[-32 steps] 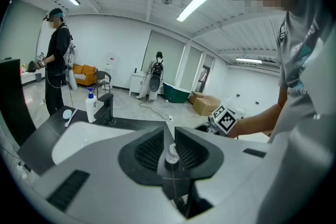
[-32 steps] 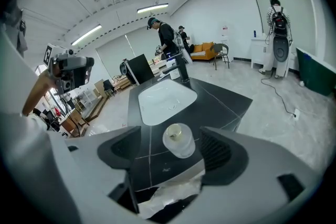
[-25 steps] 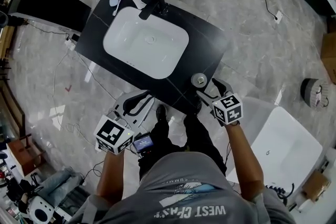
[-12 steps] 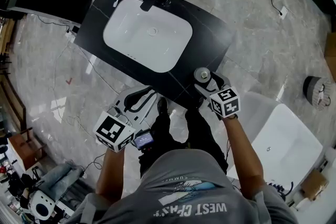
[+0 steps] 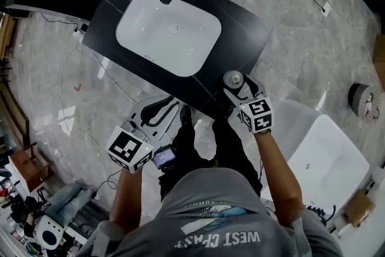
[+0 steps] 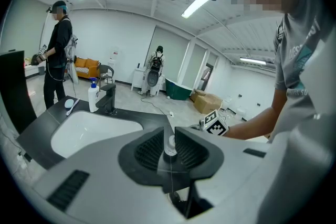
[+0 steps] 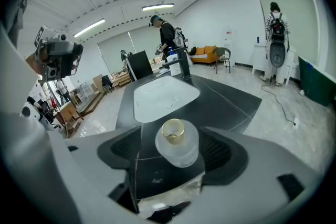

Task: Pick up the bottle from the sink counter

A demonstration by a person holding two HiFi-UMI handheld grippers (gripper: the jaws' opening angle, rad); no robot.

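The black sink counter carries a white basin. The left gripper hangs off its near edge, jaws drawn to a narrow slit on nothing. The right gripper has its jaws spread wide around the clear, gold-capped bottle, which stands on the counter's near right corner, with a gap showing on one side.

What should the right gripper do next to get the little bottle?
Probably squeeze shut. The right gripper has its jaws apart on either side of the bottle, which stands on the sink counter, so gripping comes before lifting.
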